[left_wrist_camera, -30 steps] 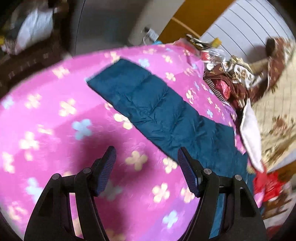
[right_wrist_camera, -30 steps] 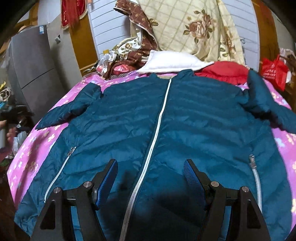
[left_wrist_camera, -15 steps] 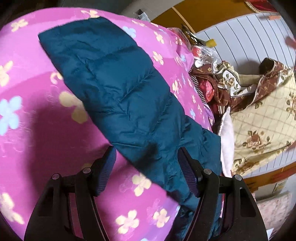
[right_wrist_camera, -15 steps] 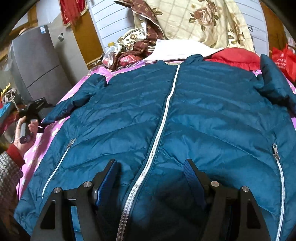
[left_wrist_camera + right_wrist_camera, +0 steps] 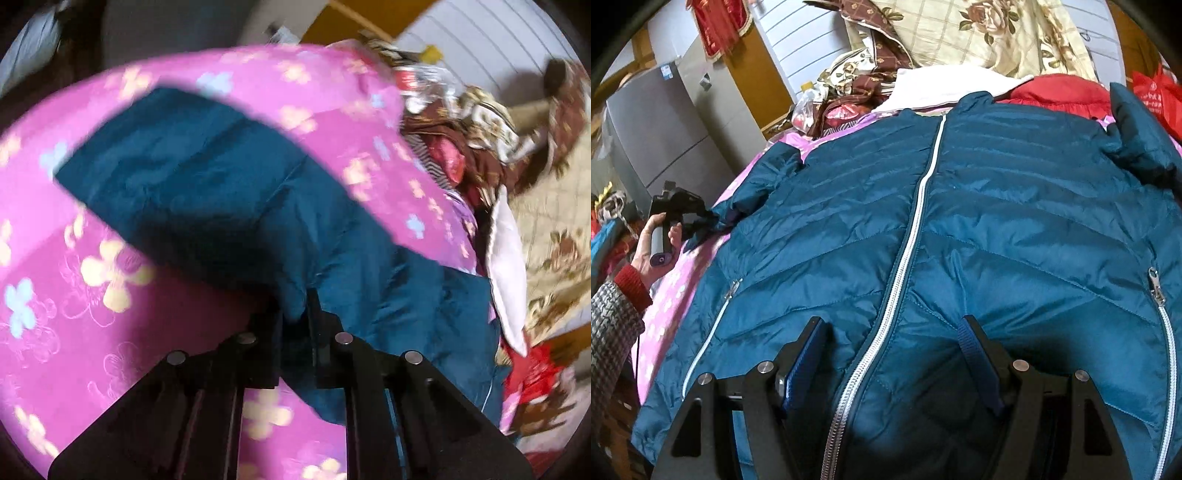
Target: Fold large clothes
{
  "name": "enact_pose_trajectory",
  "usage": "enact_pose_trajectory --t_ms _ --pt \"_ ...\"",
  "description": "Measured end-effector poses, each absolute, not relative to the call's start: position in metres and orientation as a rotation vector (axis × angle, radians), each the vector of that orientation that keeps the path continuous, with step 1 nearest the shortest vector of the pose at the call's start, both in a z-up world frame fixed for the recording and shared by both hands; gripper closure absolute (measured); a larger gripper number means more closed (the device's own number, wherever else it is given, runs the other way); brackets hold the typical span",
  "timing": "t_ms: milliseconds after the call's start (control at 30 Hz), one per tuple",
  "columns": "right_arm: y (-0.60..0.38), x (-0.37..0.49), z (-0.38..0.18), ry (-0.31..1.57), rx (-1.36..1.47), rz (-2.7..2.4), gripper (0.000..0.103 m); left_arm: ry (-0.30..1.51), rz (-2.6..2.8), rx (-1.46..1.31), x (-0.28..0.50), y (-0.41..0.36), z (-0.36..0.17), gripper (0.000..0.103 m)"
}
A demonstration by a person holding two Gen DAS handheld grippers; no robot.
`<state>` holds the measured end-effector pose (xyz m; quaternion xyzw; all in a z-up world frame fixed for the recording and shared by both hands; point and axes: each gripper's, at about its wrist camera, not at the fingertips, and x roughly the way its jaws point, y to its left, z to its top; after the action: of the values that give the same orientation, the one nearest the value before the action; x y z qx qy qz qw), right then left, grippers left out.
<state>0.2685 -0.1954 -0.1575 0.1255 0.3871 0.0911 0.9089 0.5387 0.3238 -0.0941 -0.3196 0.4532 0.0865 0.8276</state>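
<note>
Jacket (image 5: 997,221) spread front-up, zipped, on pink floral bed (image 5: 74,332). Left gripper (image 5: 295,306) jaws pinched on sleeve (image 5: 207,192) edge. Right gripper (image 5: 894,354) jaws wide open above hem, straddling zipper (image 5: 905,258), gripping nothing.

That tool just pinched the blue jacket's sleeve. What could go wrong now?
The left gripper pinches only a small fold of the sleeve; the slick padded fabric might slip out when pulled. Pulling the sleeve across could also drag the jacket askew, since the right gripper hangs open over the zipper and pins nothing.
</note>
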Motion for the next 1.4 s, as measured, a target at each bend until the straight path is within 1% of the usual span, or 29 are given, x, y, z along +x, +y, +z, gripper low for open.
enact_pose_trajectory --t_ms 133,300,367,467,533,600,700,767,833,867,900,933,967,1033,1167,1400 --pt "-0.199 0.267 -0.158 0.79 0.289 0.197 0.031 0.899 0.079 -0.55 0.533 0.269 -0.041 0.097" --pt "-0.205 0.265 -0.157 0.77 0.334 0.197 0.032 0.828 -0.186 -0.379 0.511 0.147 0.022 0.097" --pt "-0.209 0.262 -0.156 0.752 0.357 0.167 0.032 0.835 -0.296 -0.32 0.501 0.095 0.03 0.097" --pt "-0.226 0.249 -0.151 0.703 0.424 0.076 0.032 0.867 -0.416 -0.182 0.476 0.022 0.024 0.096" --pt "-0.239 0.237 -0.147 0.689 0.458 0.035 0.032 0.885 -0.452 -0.105 0.458 -0.011 0.013 0.095" --pt "-0.251 0.224 -0.143 0.683 0.477 0.006 0.032 0.917 -0.507 -0.064 0.438 -0.03 -0.003 0.091" --pt "-0.271 0.207 -0.132 0.674 0.498 -0.045 0.032 0.911 -0.526 0.006 0.401 -0.041 -0.018 0.081" --pt "-0.282 0.198 -0.123 0.651 0.51 -0.07 0.032 0.898 -0.545 0.042 0.369 -0.044 -0.027 0.068" --pt "-0.289 0.19 -0.11 0.628 0.498 -0.097 0.032 0.889 -0.56 0.054 0.347 -0.04 -0.031 0.062" --pt "-0.292 0.189 -0.106 0.621 0.49 -0.105 0.031 0.886 -0.559 0.05 0.334 -0.034 -0.035 0.055" --pt "-0.294 0.188 -0.101 0.618 0.481 -0.111 0.031 0.887 -0.548 0.034 0.324 -0.026 -0.038 0.05" --pt "-0.293 0.19 -0.096 0.625 0.47 -0.109 0.027 0.883 -0.521 0.016 0.314 -0.016 -0.041 0.043" --pt "-0.29 0.195 -0.091 0.638 0.456 -0.097 0.026 0.877 -0.49 0.006 0.308 -0.008 -0.045 0.042" --pt "-0.283 0.205 -0.083 0.659 0.399 -0.072 0.026 0.853 -0.387 -0.004 0.291 0.014 -0.056 0.042" --pt "-0.252 0.244 -0.067 0.705 0.195 -0.041 0.025 0.809 -0.185 0.033 0.28 0.039 -0.078 0.042" --pt "-0.152 0.331 -0.055 0.74 -0.076 0.066 0.025 0.773 -0.093 -0.059 0.281 0.086 -0.102 0.042"
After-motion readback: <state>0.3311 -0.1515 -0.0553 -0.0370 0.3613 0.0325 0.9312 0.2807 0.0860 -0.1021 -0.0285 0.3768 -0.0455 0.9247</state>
